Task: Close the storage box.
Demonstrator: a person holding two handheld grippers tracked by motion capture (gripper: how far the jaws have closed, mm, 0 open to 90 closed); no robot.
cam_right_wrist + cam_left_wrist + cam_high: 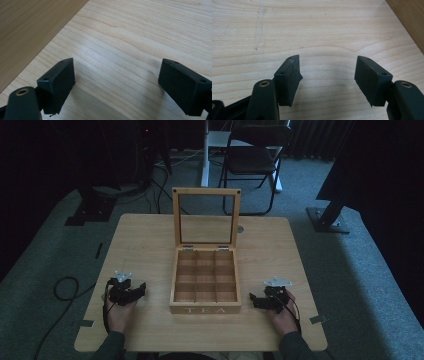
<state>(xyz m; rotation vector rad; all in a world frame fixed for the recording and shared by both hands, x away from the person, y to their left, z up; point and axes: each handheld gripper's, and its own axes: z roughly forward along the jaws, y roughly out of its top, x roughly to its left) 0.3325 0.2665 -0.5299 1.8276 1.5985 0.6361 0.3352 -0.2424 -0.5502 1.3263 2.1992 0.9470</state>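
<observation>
Left black two-jaw gripper point(327, 75): jaws spread wide, nothing btwn them, just bare pale wood-grain table point(312, 30). Right black two-jaw gripper point(116, 82): same, jaws apart, empty. In high view both sit lower frame, left gripper at lower left, right at lower right, w/ open wooden "TEA" box point(205, 309), nine compartments, glass lid upright, centre frame btwn them.

dim room — grey carpet point(365, 285), folding chair point(252, 162)

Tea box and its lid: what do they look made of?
Tea box: apparently light wood with a smooth finish, showing wooden dividers and pale "TEA" lettering. Lid: matching wooden frame around a clear pane, glass or plastic, since the floor shows through. Small metal-looking hinges join them.
</observation>
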